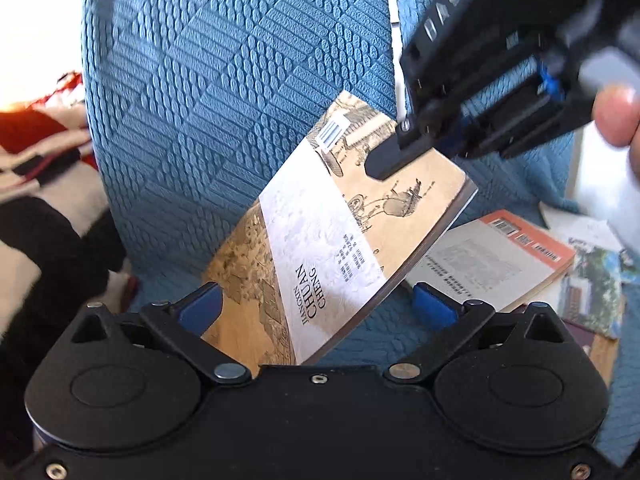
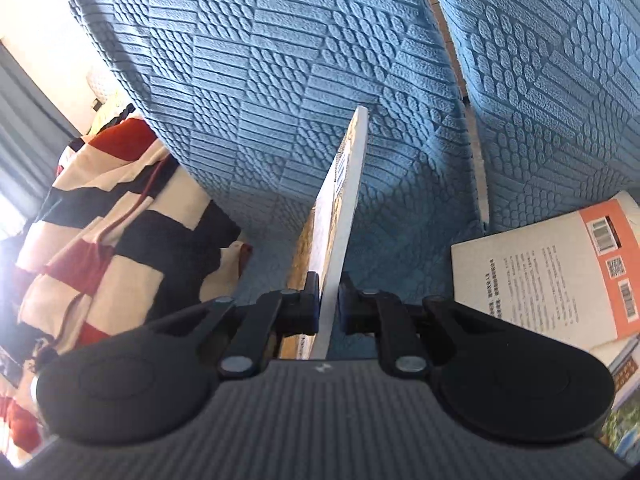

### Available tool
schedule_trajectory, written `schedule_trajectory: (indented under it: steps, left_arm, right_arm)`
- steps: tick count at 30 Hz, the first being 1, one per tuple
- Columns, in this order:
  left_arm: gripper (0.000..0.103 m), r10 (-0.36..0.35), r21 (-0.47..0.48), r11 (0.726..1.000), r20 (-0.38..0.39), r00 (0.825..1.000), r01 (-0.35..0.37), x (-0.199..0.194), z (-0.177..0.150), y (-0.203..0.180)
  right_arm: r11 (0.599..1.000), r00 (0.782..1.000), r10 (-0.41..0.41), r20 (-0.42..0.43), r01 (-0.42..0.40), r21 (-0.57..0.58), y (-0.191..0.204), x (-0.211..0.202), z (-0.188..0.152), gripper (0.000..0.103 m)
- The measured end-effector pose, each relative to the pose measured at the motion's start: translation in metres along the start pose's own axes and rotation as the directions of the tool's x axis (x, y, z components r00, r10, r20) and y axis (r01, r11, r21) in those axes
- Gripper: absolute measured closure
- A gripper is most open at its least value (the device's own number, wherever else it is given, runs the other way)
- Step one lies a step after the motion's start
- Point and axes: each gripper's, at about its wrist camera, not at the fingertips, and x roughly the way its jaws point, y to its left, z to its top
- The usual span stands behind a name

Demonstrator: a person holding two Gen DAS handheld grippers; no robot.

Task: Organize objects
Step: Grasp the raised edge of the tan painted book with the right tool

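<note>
Right gripper (image 2: 329, 304) clamped on the edge of a tan-and-white book (image 1: 340, 236); both pads press its cover, book seen edge-on at centre of the right wrist view. In the left wrist view the book hangs tilted at centre frame, above the blue textured sofa (image 1: 224, 80). Left gripper (image 1: 316, 304) fingers stand wide apart, book's lower end between them, pads not touching. Orange-backed book (image 2: 560, 272) lies flat at right; striped blanket (image 2: 100, 220) at left.

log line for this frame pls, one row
right gripper: jaws shut on tan book, lifted off blue sofa | left gripper: jaws open, book's lower edge between them | orange book: flat on seat
</note>
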Motion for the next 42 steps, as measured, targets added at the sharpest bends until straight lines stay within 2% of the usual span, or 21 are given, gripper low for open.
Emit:
schedule_trajectory:
  steps: [4, 7, 9, 10, 13, 17, 19, 21, 24, 30, 31, 32, 35, 38, 42]
  left_arm:
    - [0.009, 0.075, 0.067, 0.995, 0.036, 0.997, -0.078, 0.002, -0.003, -0.01]
    - [0.013, 0.095, 0.088, 0.991, 0.048, 0.994, -0.099, 0.003, -0.005, -0.015]
    - [0.021, 0.094, 0.102, 0.99, 0.058, 0.994, -0.1, 0.004, -0.005, -0.02]
    - [0.021, 0.1, 0.111, 0.988, 0.066, 0.993, -0.107, 0.005, -0.005, -0.023]
    - [0.035, 0.127, 0.138, 0.981, 0.089, 0.988, -0.139, 0.008, -0.006, -0.032]
    - [0.063, 0.186, 0.19, 0.959, 0.146, 0.972, -0.212, 0.013, -0.004, -0.039]
    - [0.068, 0.213, 0.188, 0.951, 0.175, 0.961, -0.245, 0.015, -0.002, -0.037]
    - [0.082, 0.2, 0.165, 0.958, 0.195, 0.96, -0.233, 0.014, 0.001, -0.032]
    - [0.092, 0.202, 0.122, 0.965, 0.211, 0.956, -0.231, 0.01, 0.007, -0.026]
    - [0.092, 0.199, -0.043, 0.98, 0.205, 0.958, -0.195, 0.002, 0.02, 0.007]
    - [0.092, 0.2, -0.068, 0.979, 0.204, 0.958, -0.19, 0.001, 0.021, 0.013]
    - [0.092, 0.201, -0.094, 0.978, 0.204, 0.958, -0.185, -0.001, 0.023, 0.02]
    - [0.093, 0.217, -0.191, 0.965, 0.199, 0.956, -0.18, -0.006, 0.026, 0.042]
    - [0.094, 0.231, -0.296, 0.94, 0.195, 0.953, -0.168, -0.011, 0.027, 0.067]
    - [0.096, 0.232, -0.398, 0.906, 0.184, 0.955, -0.144, -0.017, 0.025, 0.097]
  right_arm:
    - [1.0, 1.0, 0.003, 0.002, -0.003, 0.03, 0.005, -0.009, 0.0, 0.091]
    - [0.999, 1.0, 0.011, 0.002, -0.011, 0.046, 0.006, -0.015, 0.0, 0.092]
    - [0.998, 1.0, 0.019, -0.005, -0.019, 0.053, 0.006, -0.017, -0.002, 0.092]
    - [0.998, 1.0, 0.019, -0.008, -0.019, 0.052, 0.007, -0.017, -0.003, 0.092]
    - [0.998, 1.0, 0.025, -0.012, -0.025, 0.056, 0.008, -0.019, -0.006, 0.092]
    - [0.998, 0.999, 0.034, -0.011, -0.033, 0.057, 0.01, -0.019, -0.005, 0.092]
    - [0.996, 0.999, 0.053, -0.007, -0.052, 0.073, 0.01, -0.019, -0.003, 0.092]
    - [0.994, 0.997, 0.072, -0.001, -0.072, 0.087, 0.011, -0.018, 0.001, 0.091]
    - [0.99, 0.995, 0.105, 0.005, -0.105, 0.093, 0.016, -0.016, 0.006, 0.088]
    - [0.971, 0.977, 0.21, 0.042, -0.214, 0.111, 0.025, -0.013, 0.013, 0.085]
    - [0.966, 0.972, 0.227, 0.054, -0.232, 0.116, 0.026, -0.013, 0.015, 0.084]
    - [0.963, 0.969, 0.237, 0.067, -0.243, 0.119, 0.026, -0.013, 0.016, 0.078]
    - [0.957, 0.964, 0.236, 0.123, -0.253, 0.144, 0.023, -0.013, 0.019, 0.076]
    - [0.942, 0.957, 0.246, 0.155, -0.274, 0.193, 0.012, -0.006, 0.024, 0.075]
    - [0.944, 0.959, 0.216, 0.186, -0.253, 0.21, 0.005, 0.013, 0.033, 0.059]
